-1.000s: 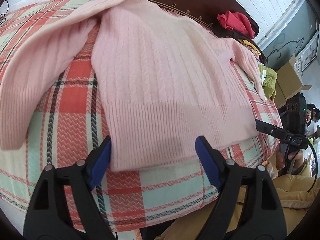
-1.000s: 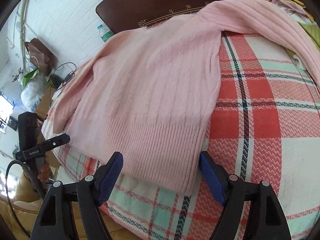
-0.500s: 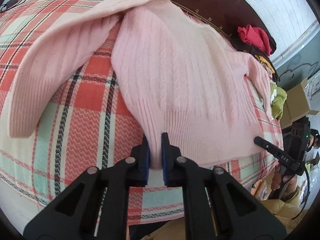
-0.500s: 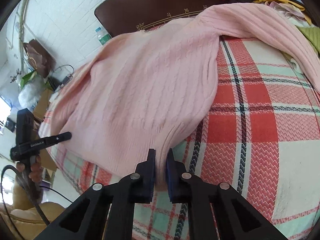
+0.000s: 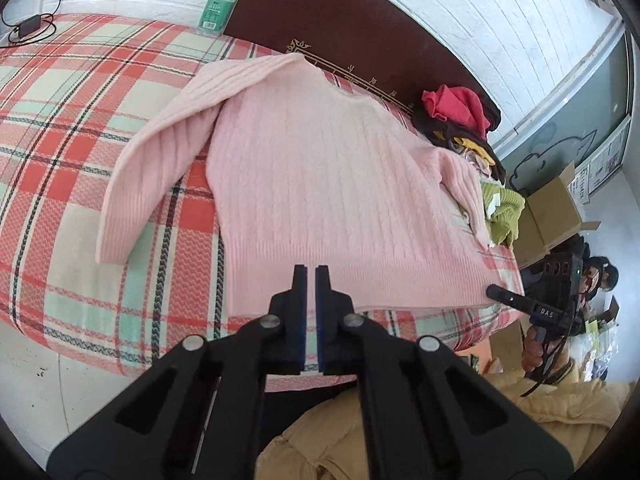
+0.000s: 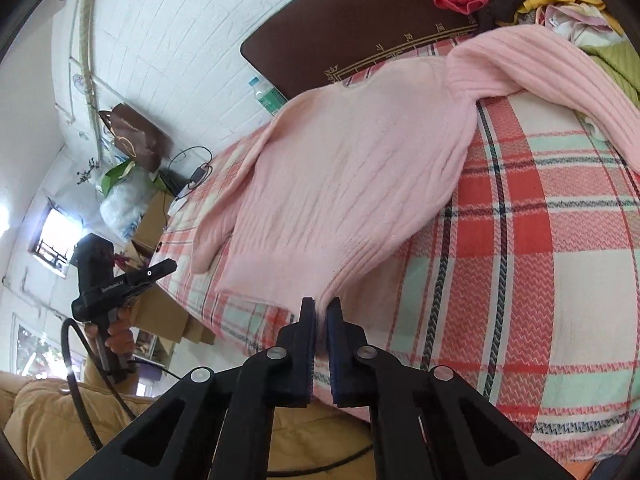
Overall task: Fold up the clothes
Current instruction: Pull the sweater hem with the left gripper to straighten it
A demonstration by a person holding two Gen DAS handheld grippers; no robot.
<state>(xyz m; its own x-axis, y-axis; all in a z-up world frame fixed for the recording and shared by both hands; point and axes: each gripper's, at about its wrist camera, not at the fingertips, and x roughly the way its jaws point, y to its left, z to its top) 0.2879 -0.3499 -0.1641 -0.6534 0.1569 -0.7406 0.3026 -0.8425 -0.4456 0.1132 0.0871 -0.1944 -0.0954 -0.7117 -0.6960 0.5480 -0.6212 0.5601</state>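
The pink sweater is lying flat on the plaid bedspread. The right gripper is pinching its hem; the left gripper is sitting closed above the hem, apparently gripping nothing. Lifting now would likely drag the sweater lopsided. No containers are holding clothes; cardboard boxes are standing nearby, contents unseen.

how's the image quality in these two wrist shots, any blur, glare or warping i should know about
Left wrist view: sharp, evenly lit; strong fisheye bending of the headboard and wall lines, dark vignette corners. Right wrist view: softer, with slight blur on the pink sweater near the right gripper; the window at left is blown out; the plaid bedspread bulges from the same distortion.
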